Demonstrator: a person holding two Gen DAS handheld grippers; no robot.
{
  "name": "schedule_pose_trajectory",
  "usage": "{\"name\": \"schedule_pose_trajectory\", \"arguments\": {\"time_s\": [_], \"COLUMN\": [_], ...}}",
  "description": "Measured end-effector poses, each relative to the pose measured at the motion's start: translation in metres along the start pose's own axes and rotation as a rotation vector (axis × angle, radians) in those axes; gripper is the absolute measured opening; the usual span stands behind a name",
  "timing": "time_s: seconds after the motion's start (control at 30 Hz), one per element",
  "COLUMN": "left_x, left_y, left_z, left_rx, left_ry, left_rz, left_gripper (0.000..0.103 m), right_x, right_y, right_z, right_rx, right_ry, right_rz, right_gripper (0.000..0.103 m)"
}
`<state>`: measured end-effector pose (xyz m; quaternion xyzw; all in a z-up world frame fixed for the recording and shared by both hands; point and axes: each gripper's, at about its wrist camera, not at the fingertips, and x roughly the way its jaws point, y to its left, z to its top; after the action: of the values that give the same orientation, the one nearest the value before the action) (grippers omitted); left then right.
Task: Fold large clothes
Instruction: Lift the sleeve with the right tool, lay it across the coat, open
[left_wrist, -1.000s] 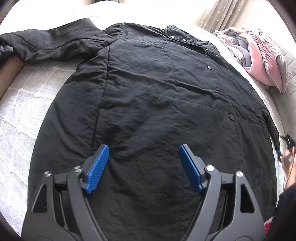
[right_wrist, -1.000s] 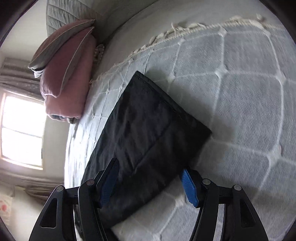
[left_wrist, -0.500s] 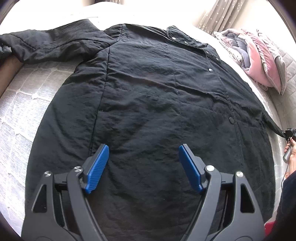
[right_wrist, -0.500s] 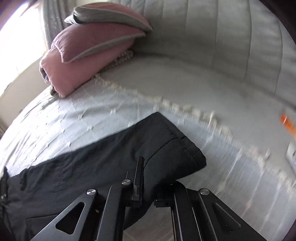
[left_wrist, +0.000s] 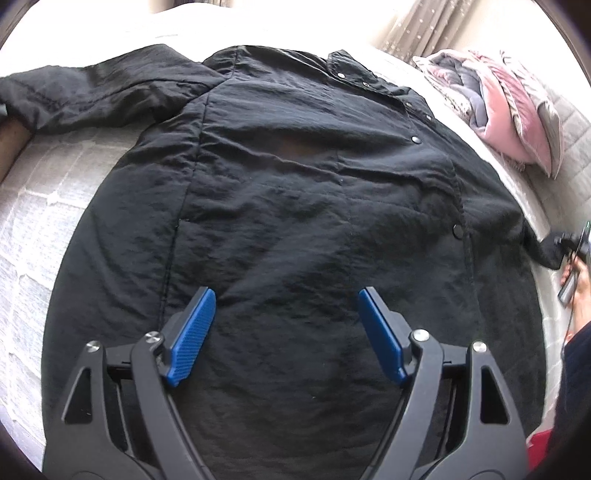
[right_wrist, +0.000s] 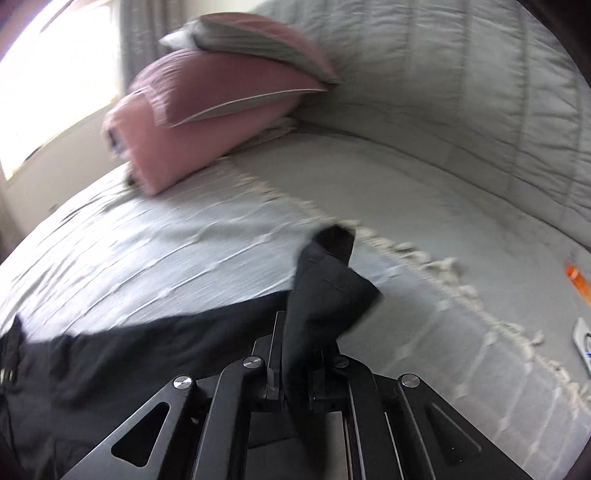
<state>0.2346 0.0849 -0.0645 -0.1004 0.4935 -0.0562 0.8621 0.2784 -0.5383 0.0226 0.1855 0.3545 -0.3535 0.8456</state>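
Note:
A large black quilted coat (left_wrist: 295, 206) lies spread flat on the bed, collar at the far end, one sleeve (left_wrist: 92, 88) stretched out to the far left. My left gripper (left_wrist: 286, 321) is open and empty, hovering over the coat's lower body. My right gripper (right_wrist: 299, 354) is shut on the coat's other sleeve cuff (right_wrist: 328, 288) and holds it lifted off the bedspread. That gripper also shows small at the right edge of the left wrist view (left_wrist: 569, 247), holding the sleeve's end.
The grey-white quilted bedspread (right_wrist: 166, 251) has a fringed edge. Pink and grey pillows (right_wrist: 207, 122) are stacked at the head of the bed; they also show in the left wrist view (left_wrist: 509, 110). A padded grey headboard (right_wrist: 461, 92) stands behind. A small orange item (right_wrist: 578, 280) lies at far right.
My right gripper closed on the sleeve cuff and lifted it, swinging round toward the headboard. My left gripper stayed open over the coat, barely shifting.

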Motion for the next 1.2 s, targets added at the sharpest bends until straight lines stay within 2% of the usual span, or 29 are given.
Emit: {"name": "schedule_pose_trajectory", "arguments": {"time_s": [0.1, 0.17, 0.23, 0.37, 0.5, 0.63, 0.77, 0.87, 1.0, 1.13, 1.2], "left_x": [0.004, 0.007, 0.005, -0.009, -0.017, -0.021, -0.027, -0.031, -0.034, -0.037, -0.038], "left_y": [-0.015, -0.028, -0.031, -0.013, 0.009, 0.031, 0.054, 0.073, 0.087, 0.097, 0.099], "left_z": [-0.004, -0.006, -0.005, 0.002, 0.012, 0.02, 0.027, 0.031, 0.033, 0.035, 0.036], "left_rx": [0.064, 0.133, 0.157, 0.078, 0.001, -0.071, -0.149, -0.208, -0.257, -0.287, -0.299], "left_ry": [-0.003, -0.009, -0.013, -0.024, -0.051, -0.068, -0.081, -0.095, -0.099, -0.103, -0.103], "left_rz": [0.028, 0.065, 0.059, -0.023, -0.016, -0.019, -0.031, -0.034, -0.055, -0.074, -0.081], "left_gripper": [0.086, 0.087, 0.087, 0.087, 0.087, 0.087, 0.087, 0.087, 0.087, 0.087, 0.087], "right_x": [-0.013, -0.034, -0.059, -0.126, -0.18, -0.225, -0.244, -0.236, -0.193, -0.145, -0.13], "right_y": [0.029, 0.05, 0.067, 0.121, 0.184, 0.256, 0.328, 0.377, 0.406, 0.429, 0.433], "right_z": [-0.002, 0.007, 0.018, 0.036, 0.035, 0.011, -0.031, -0.076, -0.134, -0.21, -0.234], "right_rx": [-0.042, -0.042, -0.034, -0.088, -0.179, -0.263, -0.317, -0.388, -0.456, -0.583, -0.609], "right_ry": [-0.024, -0.083, -0.147, -0.262, -0.328, -0.349, -0.288, -0.228, -0.101, 0.046, 0.085], "right_rz": [0.007, 0.034, 0.084, 0.217, 0.341, 0.527, 0.683, 0.715, 0.707, 0.642, 0.631], "right_gripper": [0.007, 0.007, 0.007, 0.006, 0.006, 0.006, 0.006, 0.006, 0.006, 0.007, 0.007]}}
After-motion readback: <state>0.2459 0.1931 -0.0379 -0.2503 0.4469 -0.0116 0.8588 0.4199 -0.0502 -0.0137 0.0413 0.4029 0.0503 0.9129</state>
